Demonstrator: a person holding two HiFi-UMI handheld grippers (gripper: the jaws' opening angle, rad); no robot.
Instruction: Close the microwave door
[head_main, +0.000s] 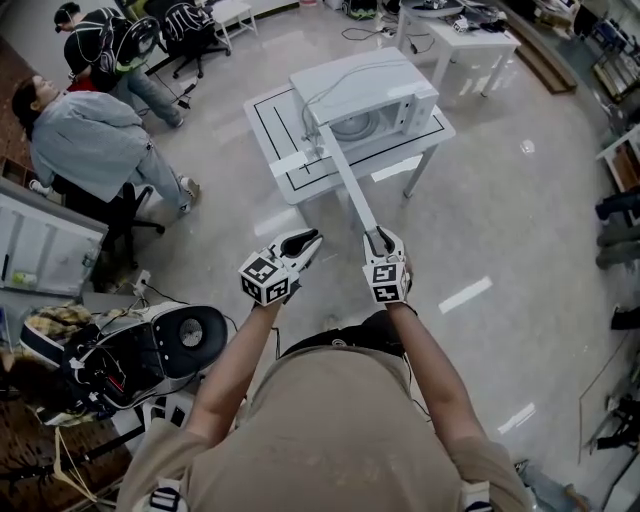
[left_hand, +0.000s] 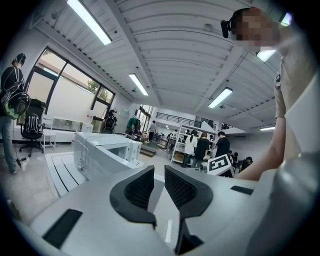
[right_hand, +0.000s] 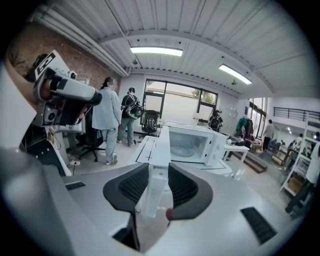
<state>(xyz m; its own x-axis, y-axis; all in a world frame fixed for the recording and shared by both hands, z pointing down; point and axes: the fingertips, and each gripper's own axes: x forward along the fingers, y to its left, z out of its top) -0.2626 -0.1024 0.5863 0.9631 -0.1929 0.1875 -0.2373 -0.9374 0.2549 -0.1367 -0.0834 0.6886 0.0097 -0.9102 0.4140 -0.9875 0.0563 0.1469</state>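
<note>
Risk of door (right_hand: 160, 142) slipping from right claw (right_hand: 157, 181) clamped on its near edge, or slamming on a hard swing; left claw (left_hand: 159, 184) slightly parted, empty.

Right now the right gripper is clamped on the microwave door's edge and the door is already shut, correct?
The microwave door isn't shut: it stands wide open, cavity exposed. The right gripper is clamped on its edge, as the right gripper view shows.
</note>
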